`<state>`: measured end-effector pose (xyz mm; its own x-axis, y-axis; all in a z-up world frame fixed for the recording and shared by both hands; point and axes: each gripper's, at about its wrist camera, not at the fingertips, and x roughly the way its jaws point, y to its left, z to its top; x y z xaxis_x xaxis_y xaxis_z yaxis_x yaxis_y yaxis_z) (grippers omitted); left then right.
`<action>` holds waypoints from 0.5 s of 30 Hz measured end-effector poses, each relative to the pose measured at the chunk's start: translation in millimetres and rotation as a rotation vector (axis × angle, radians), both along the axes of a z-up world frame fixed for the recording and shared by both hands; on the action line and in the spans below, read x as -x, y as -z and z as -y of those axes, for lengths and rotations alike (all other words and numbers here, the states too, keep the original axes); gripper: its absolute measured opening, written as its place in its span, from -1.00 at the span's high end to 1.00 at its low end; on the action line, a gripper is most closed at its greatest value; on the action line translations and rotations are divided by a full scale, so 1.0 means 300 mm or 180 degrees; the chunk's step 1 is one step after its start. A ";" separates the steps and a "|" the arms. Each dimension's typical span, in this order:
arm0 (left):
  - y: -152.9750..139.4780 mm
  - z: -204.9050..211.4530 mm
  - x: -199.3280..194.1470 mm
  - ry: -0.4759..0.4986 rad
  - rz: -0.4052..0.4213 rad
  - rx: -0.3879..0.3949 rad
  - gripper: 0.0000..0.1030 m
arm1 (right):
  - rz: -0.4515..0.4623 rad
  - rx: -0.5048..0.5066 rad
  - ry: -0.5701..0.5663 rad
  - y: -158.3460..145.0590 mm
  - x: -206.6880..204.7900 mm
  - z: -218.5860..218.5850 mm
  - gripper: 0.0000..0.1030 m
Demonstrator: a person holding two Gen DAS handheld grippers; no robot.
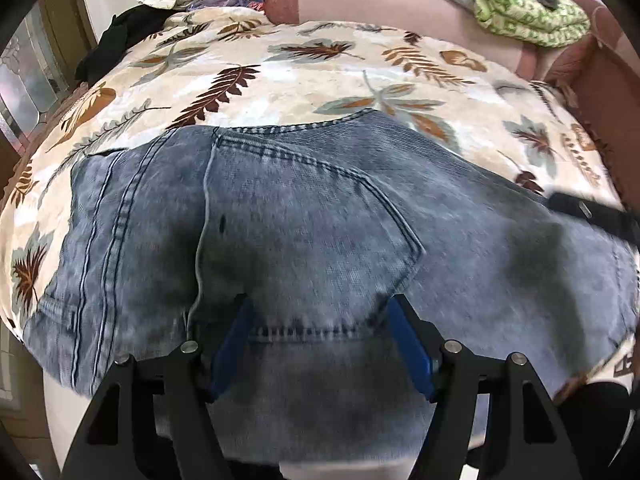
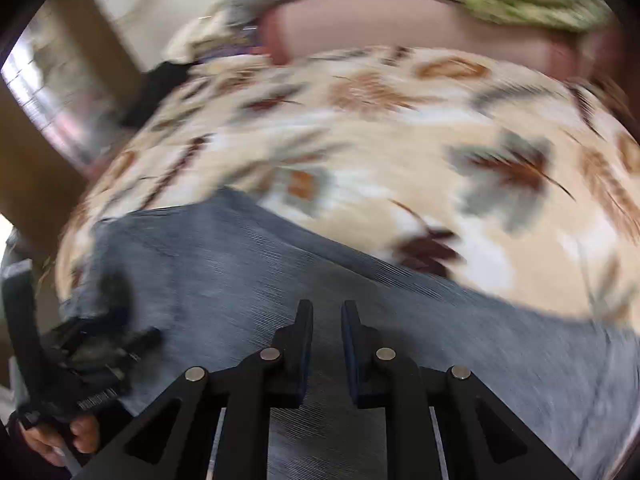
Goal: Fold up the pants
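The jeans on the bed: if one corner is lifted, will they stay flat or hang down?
The jeans would probably hang down: they lie limp on the leaf-print bedspread. The thick denim seams suggest some weight. The weave looks rough, so slipping seems unlikely.

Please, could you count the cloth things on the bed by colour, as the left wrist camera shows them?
Blue: 1, the jeans
Cream with leaves: 1, the bedspread
Green patterned: 1, the bundle
Black: 1, the garment
Pink: 1, the bolster
Total: 5
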<state>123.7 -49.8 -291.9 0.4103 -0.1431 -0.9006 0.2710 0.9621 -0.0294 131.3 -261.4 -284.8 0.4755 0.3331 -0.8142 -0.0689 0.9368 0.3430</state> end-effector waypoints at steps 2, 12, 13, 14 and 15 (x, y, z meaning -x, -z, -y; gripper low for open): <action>-0.010 -0.017 0.030 0.0027 0.0014 0.0057 -0.37 | 0.0068 0.0036 -0.0154 -0.011 -0.038 -0.046 0.67; 0.044 -0.017 0.061 0.0223 -0.0056 0.0009 -0.63 | -0.0051 0.0217 -0.0620 0.064 -0.250 -0.232 0.50; 0.050 -0.010 0.062 0.0251 -0.0065 0.0004 -0.73 | -0.0062 0.0236 -0.0641 0.071 -0.261 -0.238 0.26; 0.056 -0.002 0.063 0.0277 -0.0067 -0.0017 -0.76 | -0.0049 0.0245 -0.0668 0.075 -0.270 -0.244 0.04; 0.064 0.010 0.067 0.0307 -0.0050 -0.0081 -0.80 | -0.0025 0.0252 -0.0689 0.072 -0.270 -0.244 -0.04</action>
<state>103.6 -52.9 -311.2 0.3815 -0.1584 -0.9107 0.3621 0.9321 -0.0104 212.3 -188.2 -306.4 0.3935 0.3617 -0.8452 -0.2689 0.9244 0.2704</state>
